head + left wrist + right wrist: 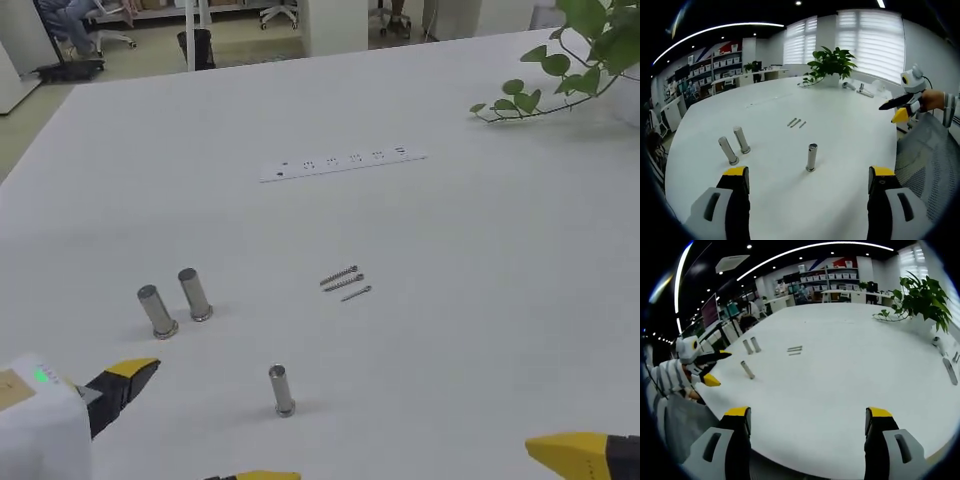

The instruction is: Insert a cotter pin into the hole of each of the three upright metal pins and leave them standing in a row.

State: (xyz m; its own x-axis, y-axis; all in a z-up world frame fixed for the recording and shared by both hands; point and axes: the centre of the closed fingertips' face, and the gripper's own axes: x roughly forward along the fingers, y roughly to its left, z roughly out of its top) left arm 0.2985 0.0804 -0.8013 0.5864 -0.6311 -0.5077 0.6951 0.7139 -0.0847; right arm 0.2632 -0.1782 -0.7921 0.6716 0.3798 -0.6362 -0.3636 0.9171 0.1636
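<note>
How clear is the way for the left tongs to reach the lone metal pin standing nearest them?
Probably yes, quite clear: the left tongs are open and aimed at the lone metal pin, upright straight ahead, with bare table between. The other two pins stand apart, off to the side.

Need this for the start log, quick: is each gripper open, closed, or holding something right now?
Left gripper: open, holding nothing.
Right gripper: open, holding nothing.

no legible text or labels
</note>
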